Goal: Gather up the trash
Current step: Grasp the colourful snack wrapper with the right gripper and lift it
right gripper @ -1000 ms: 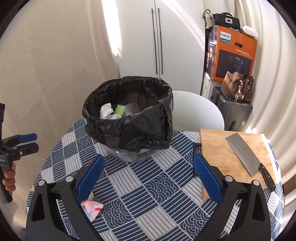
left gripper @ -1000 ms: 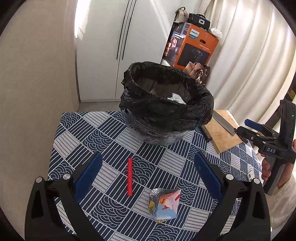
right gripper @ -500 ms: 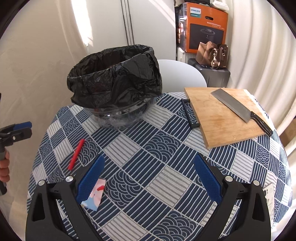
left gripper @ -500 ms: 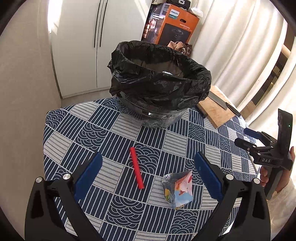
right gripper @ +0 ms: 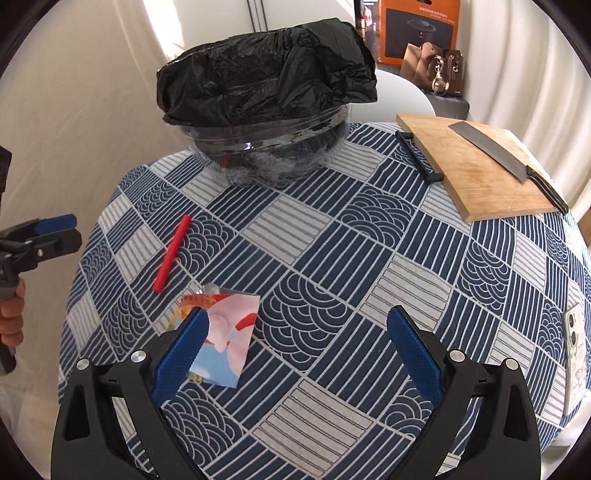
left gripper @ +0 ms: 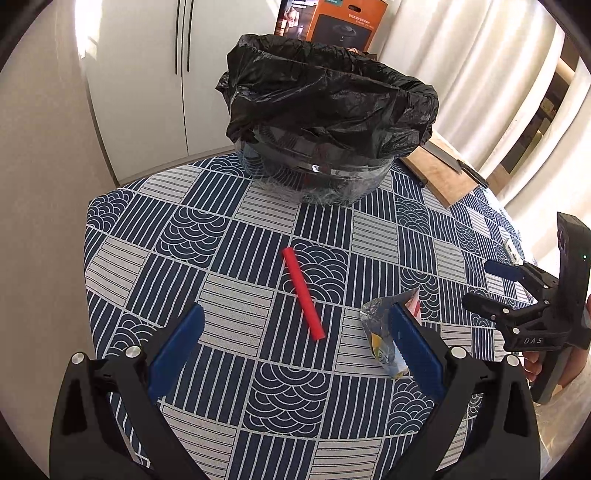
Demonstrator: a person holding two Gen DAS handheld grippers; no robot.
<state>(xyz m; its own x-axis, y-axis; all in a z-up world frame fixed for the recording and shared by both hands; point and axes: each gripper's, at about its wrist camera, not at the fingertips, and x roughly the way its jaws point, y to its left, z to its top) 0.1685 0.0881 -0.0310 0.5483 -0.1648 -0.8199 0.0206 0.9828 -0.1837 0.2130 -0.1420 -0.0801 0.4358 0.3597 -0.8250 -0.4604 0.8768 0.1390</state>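
A red straw (left gripper: 303,293) (right gripper: 172,253) lies flat on the blue patterned tablecloth (left gripper: 229,266). Beside it is a crumpled snack wrapper (left gripper: 384,332) (right gripper: 221,332). A bin lined with a black bag (left gripper: 328,110) (right gripper: 266,99) stands at the back of the table. My left gripper (left gripper: 295,347) hangs open above the cloth, with the straw just ahead between its fingers and the wrapper partly behind its right finger. My right gripper (right gripper: 299,350) is open too, its left finger over the wrapper. Each gripper shows in the other's view (left gripper: 517,295) (right gripper: 40,236).
A wooden cutting board (right gripper: 476,166) with a cleaver (right gripper: 506,162) lies at the table's right. A phone (right gripper: 576,350) rests near the right edge. Behind stand white cupboards (left gripper: 155,74), an orange box (right gripper: 417,26), a white chair (right gripper: 402,96) and curtains.
Both grippers have dropped lower and pulled back from the bin, so its inside is hidden. The straw and wrapper now sit closer to the fingers. Nothing was grasped.
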